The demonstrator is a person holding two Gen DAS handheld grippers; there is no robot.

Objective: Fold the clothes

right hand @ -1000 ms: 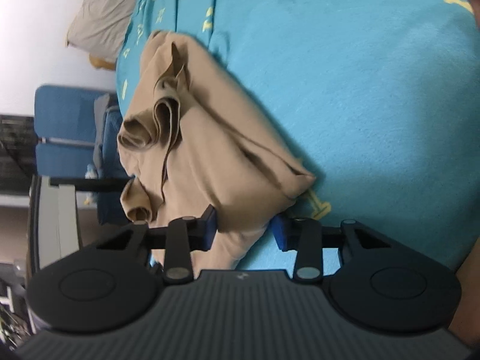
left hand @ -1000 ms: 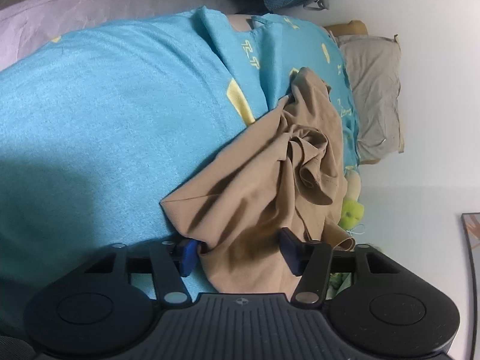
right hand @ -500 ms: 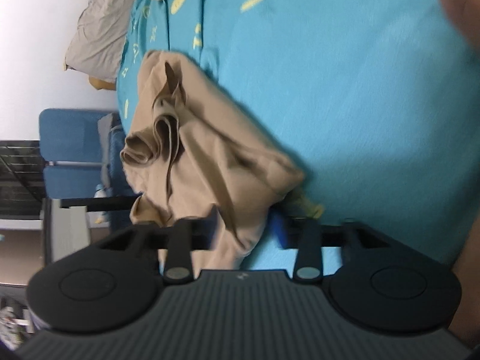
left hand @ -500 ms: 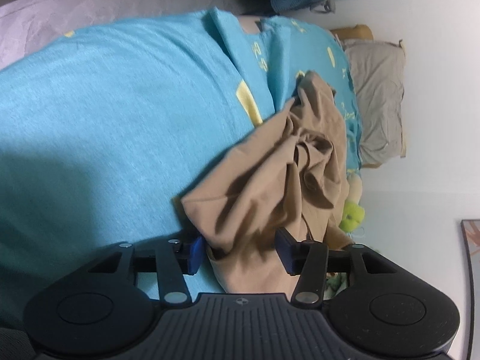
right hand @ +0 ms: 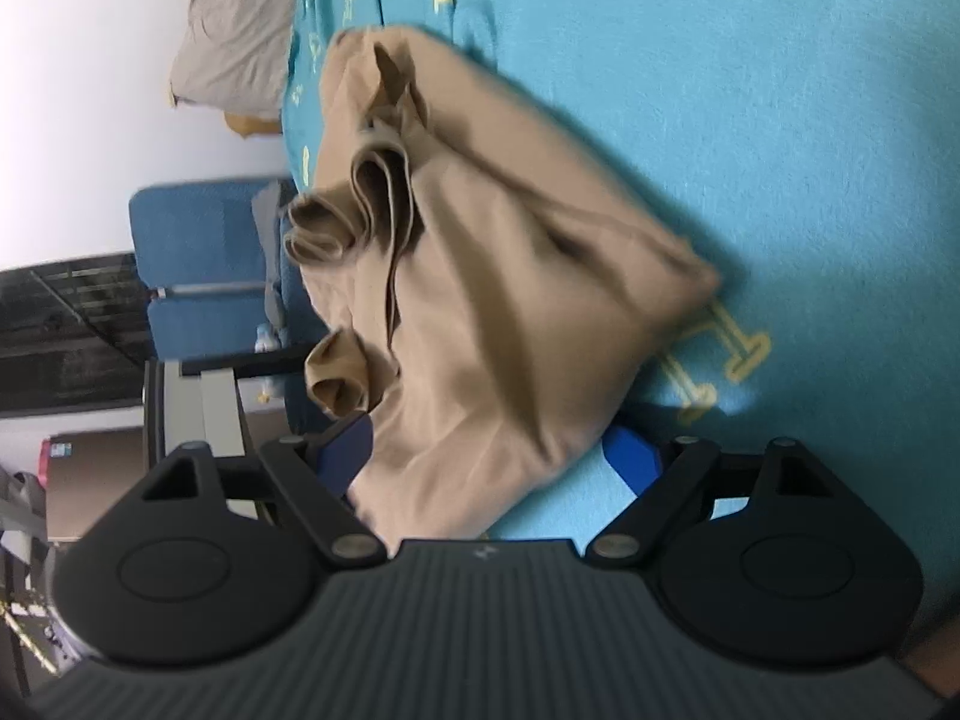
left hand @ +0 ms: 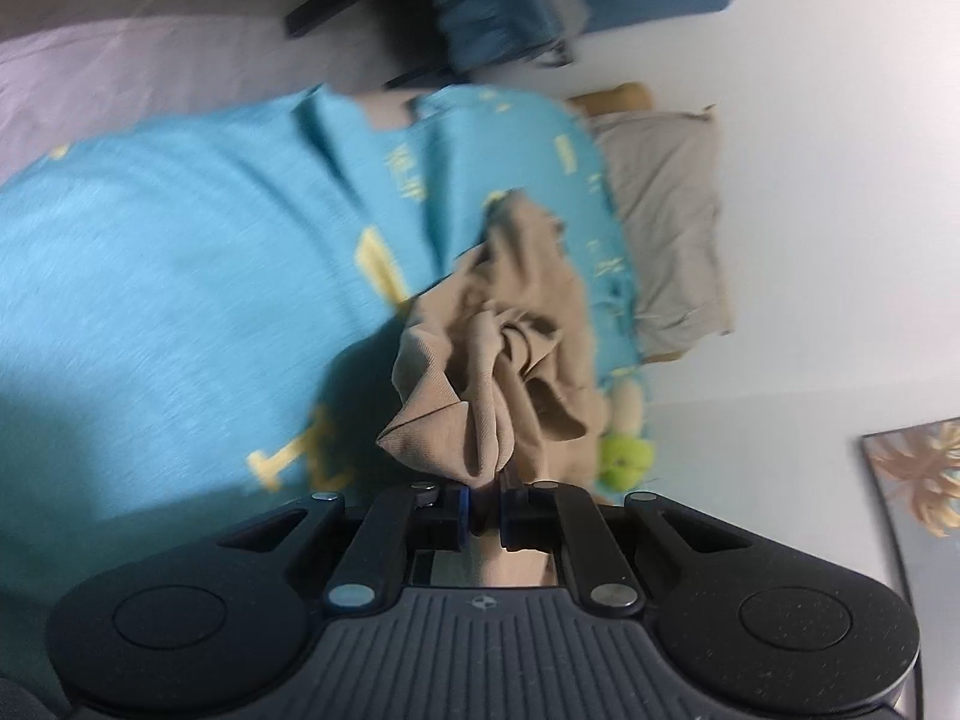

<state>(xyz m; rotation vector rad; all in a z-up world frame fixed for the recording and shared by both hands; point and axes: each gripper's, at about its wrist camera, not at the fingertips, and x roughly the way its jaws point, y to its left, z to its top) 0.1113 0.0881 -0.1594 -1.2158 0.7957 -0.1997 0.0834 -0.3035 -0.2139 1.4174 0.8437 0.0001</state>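
Here the left gripper (left hand: 485, 510) pinches the tan garment's (left hand: 516, 324) edge.

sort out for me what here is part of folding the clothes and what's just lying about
Part of the job:
crumpled tan cloth garment
left gripper, shut on it
right gripper, open around its edge

Just lying about:
turquoise blanket with yellow print
grey pillow
green plush toy
blue chair
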